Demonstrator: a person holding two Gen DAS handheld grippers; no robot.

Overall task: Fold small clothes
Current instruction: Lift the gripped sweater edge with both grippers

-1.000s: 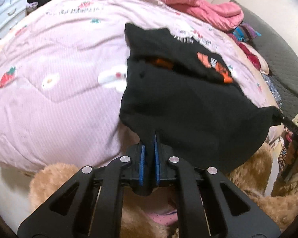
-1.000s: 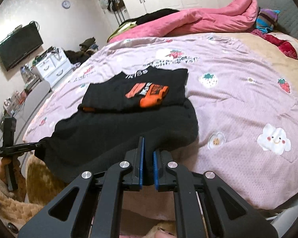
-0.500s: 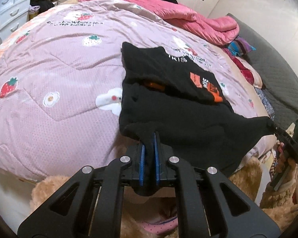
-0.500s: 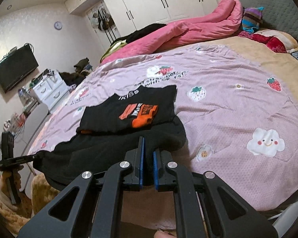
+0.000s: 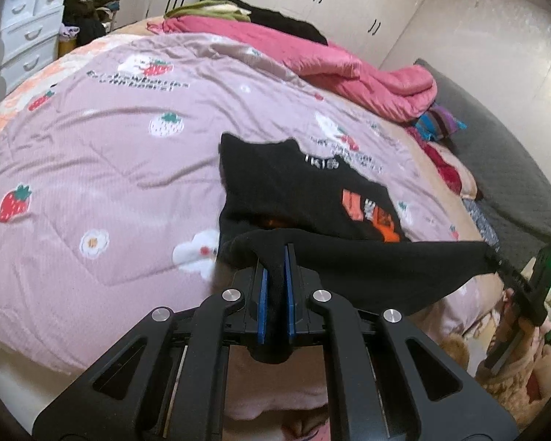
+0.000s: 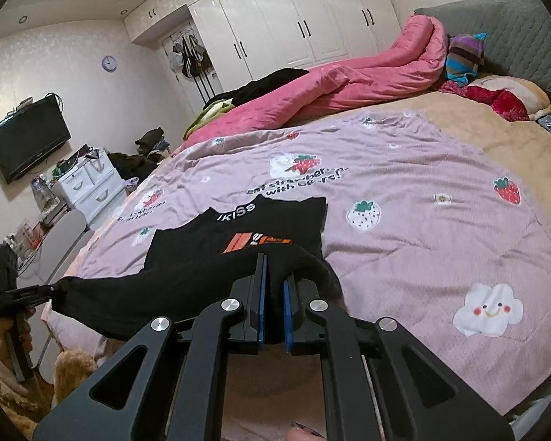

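A black shirt with an orange print and white lettering lies on the pink strawberry quilt. Its near hem is lifted off the bed and stretched taut between both grippers. My left gripper is shut on the left corner of the hem. My right gripper is shut on the other corner; in the left wrist view it shows at the far right. The raised hem hides the shirt's lower part in the right wrist view. The left gripper shows at the left edge there.
A rolled pink duvet and dark clothes lie along the far side of the bed. A grey headboard, striped cushion and red bedding sit at the right. White drawers and a wall TV stand at left. Tan fleece sleeves are below.
Both grippers have risen and tilted up, lifting the black hem off the bed. The loose lower half of the shirt has drawn into a taut band between them.
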